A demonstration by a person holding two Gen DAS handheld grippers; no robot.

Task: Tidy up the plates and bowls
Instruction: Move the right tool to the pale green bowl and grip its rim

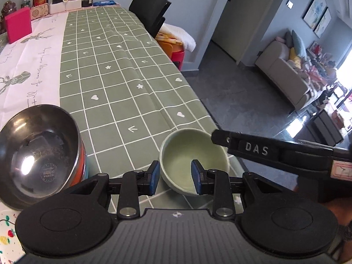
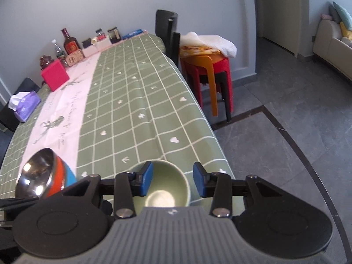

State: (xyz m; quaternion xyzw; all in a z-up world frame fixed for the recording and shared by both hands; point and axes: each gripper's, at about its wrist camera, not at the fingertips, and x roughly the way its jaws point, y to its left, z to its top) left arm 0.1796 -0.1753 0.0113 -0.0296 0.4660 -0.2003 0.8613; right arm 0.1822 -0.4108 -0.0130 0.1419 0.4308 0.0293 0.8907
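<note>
A pale green bowl (image 1: 189, 154) stands on the green checked tablecloth near the table's right edge; it also shows in the right wrist view (image 2: 169, 184). My left gripper (image 1: 175, 178) is open, its jaws straddling the bowl's near rim, one pad inside and one outside. My right gripper (image 2: 173, 181) is open, its jaws straddling the bowl's right rim; its finger (image 1: 253, 148) reaches in from the right in the left wrist view. A steel bowl (image 1: 37, 151) sits tilted on a stack of orange and blue bowls (image 2: 63, 178) at the left.
A fruit-patterned plate (image 1: 8, 239) lies at the near left corner. Bottles, jars and a pink box (image 2: 55, 77) line the far end. A tissue pack (image 2: 25, 104) lies far left. A black chair (image 2: 168, 33) and stacked stools (image 2: 211, 74) stand beside the table's right edge.
</note>
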